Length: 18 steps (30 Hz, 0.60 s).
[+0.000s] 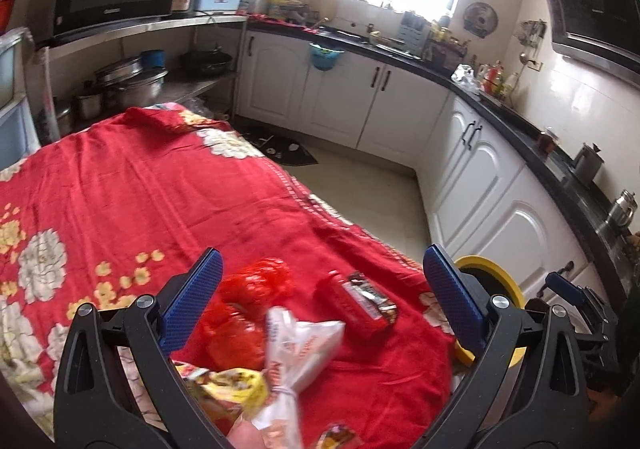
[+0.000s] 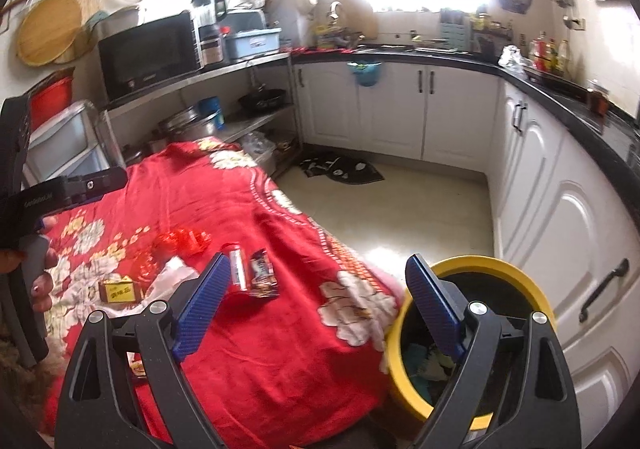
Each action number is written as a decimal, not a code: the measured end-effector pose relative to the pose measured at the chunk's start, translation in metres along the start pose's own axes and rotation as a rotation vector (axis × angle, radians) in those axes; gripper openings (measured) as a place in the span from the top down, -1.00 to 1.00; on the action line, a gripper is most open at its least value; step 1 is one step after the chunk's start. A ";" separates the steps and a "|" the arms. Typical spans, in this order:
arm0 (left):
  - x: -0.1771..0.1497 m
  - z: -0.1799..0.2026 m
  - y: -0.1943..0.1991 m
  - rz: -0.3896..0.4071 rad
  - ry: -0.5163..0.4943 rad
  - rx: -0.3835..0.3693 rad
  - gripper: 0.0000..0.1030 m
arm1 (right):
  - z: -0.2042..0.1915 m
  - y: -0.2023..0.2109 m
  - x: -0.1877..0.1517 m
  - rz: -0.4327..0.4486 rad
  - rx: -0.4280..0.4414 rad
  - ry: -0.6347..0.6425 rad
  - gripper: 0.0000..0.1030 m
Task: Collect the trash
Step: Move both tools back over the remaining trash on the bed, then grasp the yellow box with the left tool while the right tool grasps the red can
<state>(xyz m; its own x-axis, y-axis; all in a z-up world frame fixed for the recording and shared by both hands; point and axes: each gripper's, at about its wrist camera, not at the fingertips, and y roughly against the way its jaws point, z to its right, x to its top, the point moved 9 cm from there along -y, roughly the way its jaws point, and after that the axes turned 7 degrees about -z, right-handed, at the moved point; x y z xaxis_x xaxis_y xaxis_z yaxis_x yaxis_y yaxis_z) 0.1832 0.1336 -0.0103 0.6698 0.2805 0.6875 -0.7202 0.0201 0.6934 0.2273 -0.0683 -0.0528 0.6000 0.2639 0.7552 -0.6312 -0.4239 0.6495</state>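
Trash lies on a table under a red flowered cloth (image 1: 140, 189). My left gripper (image 1: 323, 255) is open above it. Below its jaws are a crumpled red wrapper (image 1: 252, 297), a red and silver packet (image 1: 348, 309), a dark wrapper (image 1: 374, 299), a white plastic bag (image 1: 300, 345) and a yellow wrapper (image 1: 240, 389). My right gripper (image 2: 318, 261) is open and holds nothing. It hangs over the table edge, with its right finger above a yellow bin (image 2: 480, 265). The same packets (image 2: 237, 269) and a small yellow box (image 2: 118, 291) lie to its left.
White cabinets (image 2: 580, 229) under a black counter run along the right and far walls. The bin stands on the floor between the table and the cabinets. A dark mat (image 2: 344, 169) lies on the pale floor. A hand (image 2: 40, 281) grips the left tool.
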 end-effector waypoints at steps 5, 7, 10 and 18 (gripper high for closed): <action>-0.003 -0.020 0.002 -0.006 0.022 0.028 -0.79 | -0.023 -0.014 -0.002 -0.026 0.033 0.042 -0.68; -0.005 -0.027 0.002 -0.011 0.031 0.035 -0.79 | -0.031 -0.019 -0.004 -0.035 0.047 0.057 -0.68; -0.010 -0.039 0.003 -0.024 0.048 0.051 -0.79 | -0.043 -0.028 -0.009 -0.058 0.063 0.083 -0.68; -0.025 -0.069 -0.001 -0.065 0.093 0.068 -0.79 | -0.060 -0.062 -0.032 -0.150 0.097 0.115 -0.68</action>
<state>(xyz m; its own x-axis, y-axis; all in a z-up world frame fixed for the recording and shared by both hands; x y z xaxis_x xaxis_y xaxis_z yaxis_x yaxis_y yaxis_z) 0.1548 0.1925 -0.0436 0.6931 0.3681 0.6197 -0.6595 -0.0230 0.7513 0.2175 0.0016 -0.1121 0.6199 0.4255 0.6593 -0.4855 -0.4521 0.7482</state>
